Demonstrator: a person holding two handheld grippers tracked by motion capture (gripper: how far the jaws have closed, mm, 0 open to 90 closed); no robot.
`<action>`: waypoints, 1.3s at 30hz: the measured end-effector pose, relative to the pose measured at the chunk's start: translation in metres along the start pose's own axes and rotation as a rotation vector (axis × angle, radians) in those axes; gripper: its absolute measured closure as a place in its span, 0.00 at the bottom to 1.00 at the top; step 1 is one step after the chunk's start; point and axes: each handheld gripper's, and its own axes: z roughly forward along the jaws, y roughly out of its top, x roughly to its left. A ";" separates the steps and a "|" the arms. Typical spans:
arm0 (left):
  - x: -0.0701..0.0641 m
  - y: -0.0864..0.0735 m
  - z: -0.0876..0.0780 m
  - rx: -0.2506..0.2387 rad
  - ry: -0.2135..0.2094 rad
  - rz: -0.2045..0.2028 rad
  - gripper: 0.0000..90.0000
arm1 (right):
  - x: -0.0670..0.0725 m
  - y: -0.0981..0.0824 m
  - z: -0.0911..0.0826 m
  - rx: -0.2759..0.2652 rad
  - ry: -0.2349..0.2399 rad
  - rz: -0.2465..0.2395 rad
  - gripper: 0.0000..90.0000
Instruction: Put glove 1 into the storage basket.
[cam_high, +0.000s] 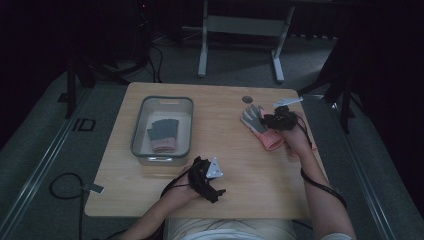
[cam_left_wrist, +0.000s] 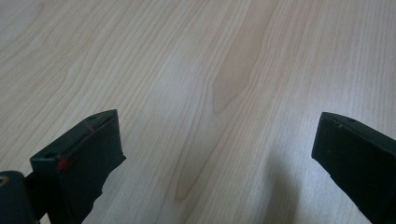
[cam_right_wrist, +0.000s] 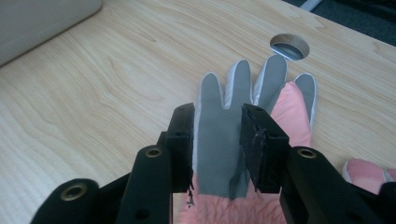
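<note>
The grey-and-pink glove (cam_right_wrist: 219, 154) lies flat on the right side of the counter (cam_high: 235, 165), fingers pointing toward the round cable hole (cam_right_wrist: 290, 45). In the right gripper view it sits directly between the jaws of the right gripper (cam_right_wrist: 217, 135), which are narrowed to the glove's sides and pinch its grey palm fabric. A second glove (cam_high: 163, 134) of the same kind rests inside the clear grey-rimmed bin (cam_high: 138, 125) on the left side of the counter, making two gloves and one bin. The left gripper (cam_left_wrist: 217, 140) hovers low near the front edge, jaws spread wide over bare wood, holding nothing.
</note>
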 end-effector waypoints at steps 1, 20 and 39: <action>-0.001 -0.002 0.000 -0.011 -0.002 -0.016 0.02 | -0.001 0.001 0.002 0.006 -0.001 -0.003 0.73; -0.016 -0.013 0.002 -0.045 0.065 -0.030 0.02 | -0.009 -0.013 0.048 0.184 -0.025 -0.079 0.73; -0.012 -0.018 0.004 -0.054 0.060 -0.049 0.02 | 0.007 -0.007 0.041 0.126 -0.089 0.089 0.97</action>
